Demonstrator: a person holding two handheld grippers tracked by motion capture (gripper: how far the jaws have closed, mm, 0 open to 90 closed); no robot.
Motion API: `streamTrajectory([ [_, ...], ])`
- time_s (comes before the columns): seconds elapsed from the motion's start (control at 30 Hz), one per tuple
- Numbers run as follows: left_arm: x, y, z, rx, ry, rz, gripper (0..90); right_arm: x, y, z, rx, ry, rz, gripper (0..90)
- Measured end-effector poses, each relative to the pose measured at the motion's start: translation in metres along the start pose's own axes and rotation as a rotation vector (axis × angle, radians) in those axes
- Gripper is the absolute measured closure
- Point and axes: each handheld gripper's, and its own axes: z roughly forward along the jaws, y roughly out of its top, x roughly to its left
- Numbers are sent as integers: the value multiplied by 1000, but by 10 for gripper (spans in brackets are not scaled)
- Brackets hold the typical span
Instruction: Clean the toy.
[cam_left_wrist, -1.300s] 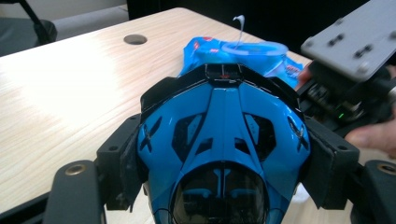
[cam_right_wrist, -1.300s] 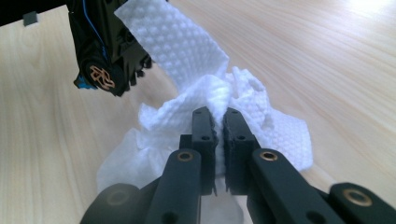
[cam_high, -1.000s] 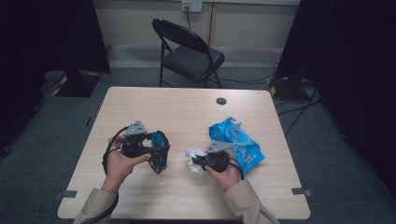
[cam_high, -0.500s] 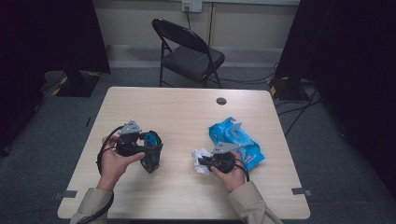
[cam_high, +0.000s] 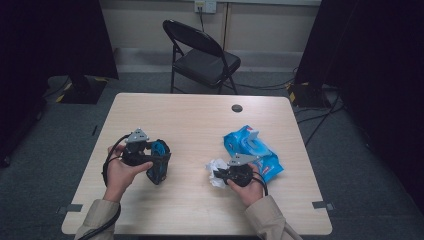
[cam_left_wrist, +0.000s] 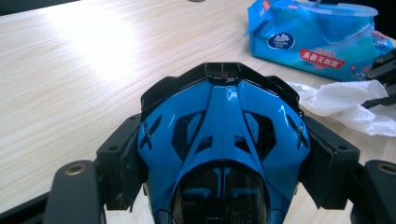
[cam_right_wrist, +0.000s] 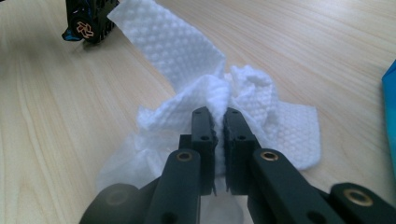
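Left hand-held gripper (cam_left_wrist: 224, 154) grasps the blue toy car (cam_left_wrist: 224, 135); right hand-held gripper (cam_right_wrist: 216, 122), clenched on the wipe (cam_right_wrist: 187, 60), lies to the car's right across the surface (cam_high: 200, 125).

One table (cam_high: 200, 125). One blue toy car (cam_high: 159, 161). One white wipe (cam_high: 215, 169). One blue pack of wipes (cam_high: 252, 150). One black folding chair (cam_high: 202, 55). Two grippers: left (cam_high: 162, 159) and right (cam_high: 216, 174).

gap between your grippers: bare table (cam_high: 192, 150), pass freely
right side: wet-wipes pack (cam_high: 252, 150) blocks you
far half: open
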Motion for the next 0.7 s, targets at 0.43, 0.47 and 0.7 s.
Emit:
streamTrajectory([
  [0.43,2,2,20,1,6,-19,259,0,-3,2,-2,7,5,844],
  [0.47,2,3,21,3,6,-20,259,0,-3,2,-2,7,6,842],
  [0.7,-1,10,36,59,21,0,258,-1,-4,1,-4,9,10,837],
])
